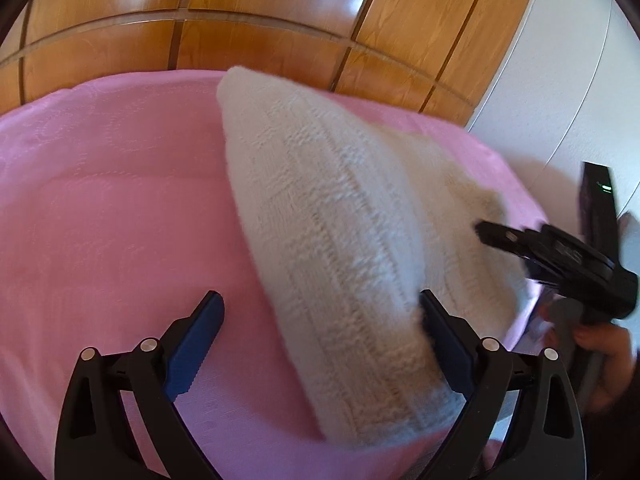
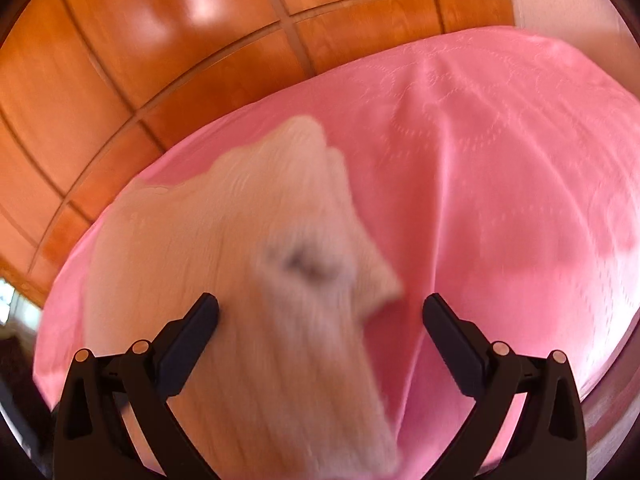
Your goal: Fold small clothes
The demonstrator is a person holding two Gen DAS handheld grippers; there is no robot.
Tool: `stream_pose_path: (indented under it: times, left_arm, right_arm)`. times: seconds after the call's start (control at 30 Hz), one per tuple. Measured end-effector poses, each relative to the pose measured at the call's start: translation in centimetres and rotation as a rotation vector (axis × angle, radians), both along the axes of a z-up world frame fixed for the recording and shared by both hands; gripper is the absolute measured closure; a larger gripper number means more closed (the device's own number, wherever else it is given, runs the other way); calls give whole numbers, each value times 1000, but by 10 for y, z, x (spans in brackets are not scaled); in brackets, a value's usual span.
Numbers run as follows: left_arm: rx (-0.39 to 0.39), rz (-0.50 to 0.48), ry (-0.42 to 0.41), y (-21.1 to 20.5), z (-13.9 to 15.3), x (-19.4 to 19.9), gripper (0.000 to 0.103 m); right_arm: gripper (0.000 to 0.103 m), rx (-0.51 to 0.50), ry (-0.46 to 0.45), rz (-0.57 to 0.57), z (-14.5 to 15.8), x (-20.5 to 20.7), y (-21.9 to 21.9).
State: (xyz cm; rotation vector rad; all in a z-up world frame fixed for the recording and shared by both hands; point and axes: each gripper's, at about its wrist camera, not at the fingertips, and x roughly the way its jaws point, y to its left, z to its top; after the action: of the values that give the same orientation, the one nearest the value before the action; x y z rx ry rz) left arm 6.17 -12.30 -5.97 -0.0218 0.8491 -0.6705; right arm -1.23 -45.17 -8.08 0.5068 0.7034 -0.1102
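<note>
A cream knitted garment (image 1: 340,220) lies on a pink cloth-covered surface (image 1: 100,200). In the left wrist view it runs from the far middle down to the near right. My left gripper (image 1: 320,316) is open, its jaws wide apart, with the garment's near end between them and against the right finger (image 1: 444,344). My right gripper shows at the right edge of that view (image 1: 496,236), by the garment's right side. In the right wrist view the garment (image 2: 240,280) is blurred and fills the lower left. My right gripper (image 2: 320,312) is open above it.
A wooden floor with pale seams (image 1: 240,12) lies beyond the pink surface. A white wall or cabinet (image 1: 560,80) stands at the right. A hand (image 1: 608,360) holds the right gripper's handle. The pink cloth (image 2: 500,200) spreads wide to the right of the garment.
</note>
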Motion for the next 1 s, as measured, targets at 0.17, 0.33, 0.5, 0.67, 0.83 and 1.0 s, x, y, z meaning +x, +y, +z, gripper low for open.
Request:
stream_pose_path:
  times: [0.17, 0.33, 0.5, 0.67, 0.83, 1.0]
  left_arm:
    - [80, -33, -36, -3, -6, -7, 8]
    - [23, -35, -7, 5, -4, -9, 8]
    - [-160, -2, 71, 27, 10, 1, 8]
    - [-271, 67, 176, 33, 16, 30, 8]
    - [-299, -18, 279, 9, 17, 49, 8]
    - [-113, -84, 211, -27, 11, 47, 8]
  right_arm:
    - [2, -126, -4, 70, -26, -19, 15]
    - [2, -140, -14, 62, -25, -21, 19]
    - [2, -21, -25, 73, -13, -23, 6]
    - [2, 134, -106, 133, -4, -25, -4]
    - [2, 277, -106, 141, -9, -15, -14]
    - [2, 431, -166, 143, -1, -15, -29]
